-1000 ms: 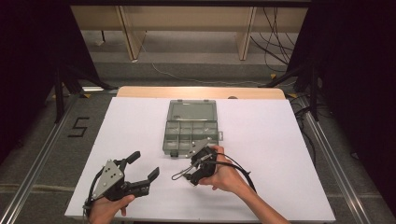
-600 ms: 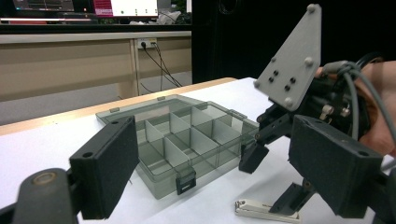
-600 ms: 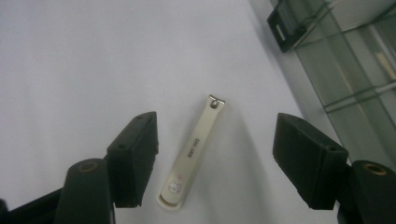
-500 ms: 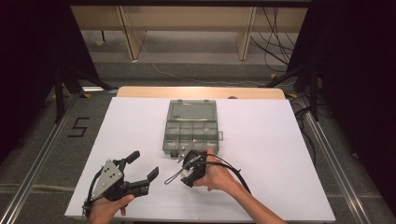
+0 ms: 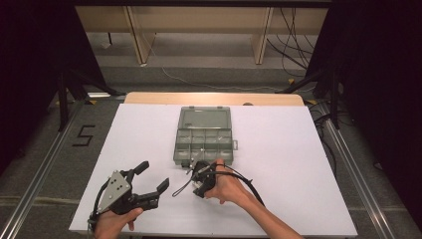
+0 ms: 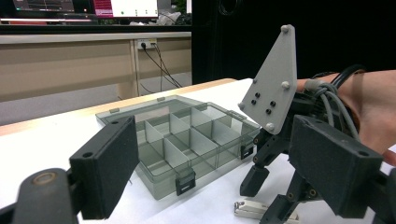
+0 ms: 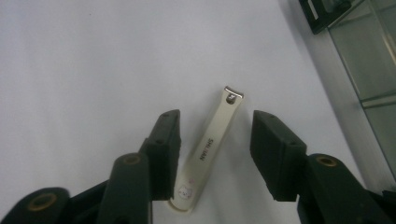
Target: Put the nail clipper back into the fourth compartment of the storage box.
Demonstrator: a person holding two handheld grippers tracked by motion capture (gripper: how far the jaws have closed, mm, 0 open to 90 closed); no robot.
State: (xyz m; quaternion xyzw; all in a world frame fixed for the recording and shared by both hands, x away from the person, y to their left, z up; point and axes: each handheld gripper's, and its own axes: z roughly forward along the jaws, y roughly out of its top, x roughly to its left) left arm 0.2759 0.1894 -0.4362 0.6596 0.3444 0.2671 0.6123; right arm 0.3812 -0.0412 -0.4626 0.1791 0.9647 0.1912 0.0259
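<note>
The white table [image 5: 308, 164] carries an open, divided box [image 5: 204, 134]. Near its front edge lies a nail clipper [image 7: 208, 149], flat on the table, between the spread jaws of the right tongs [image 7: 215, 154], not yet pinched. The left tongs [image 5: 149, 185] gape wide, empty, off to the side. The clipper looks light, stiff and smooth-sided, likely to skid; I'd pinch it across its narrow middle.
</note>
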